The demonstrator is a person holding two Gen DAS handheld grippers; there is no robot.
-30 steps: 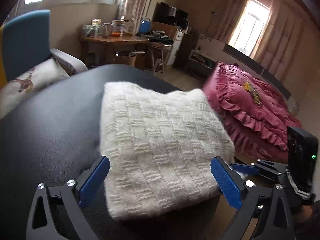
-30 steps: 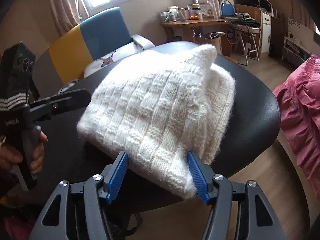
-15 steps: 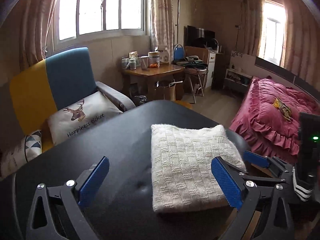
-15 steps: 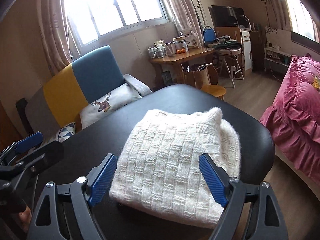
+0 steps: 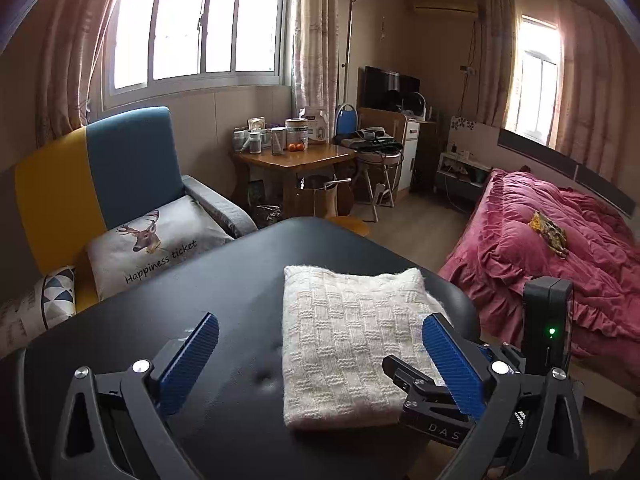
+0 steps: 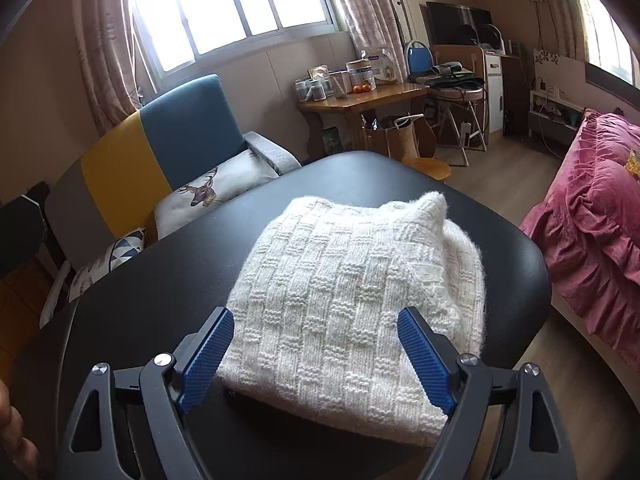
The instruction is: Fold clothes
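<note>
Ahead, folded white sweater lies on black table, beyond both spread, empty claws: right claw, left claw. Sweater's underside hidden.

The folded sweater is fuzzy white wool in a basket-weave knit. The tabletop looks like smooth black leatherette with a faint sheen. Each hand-held gripper has ribbed blue pads on matt black plastic.
</note>
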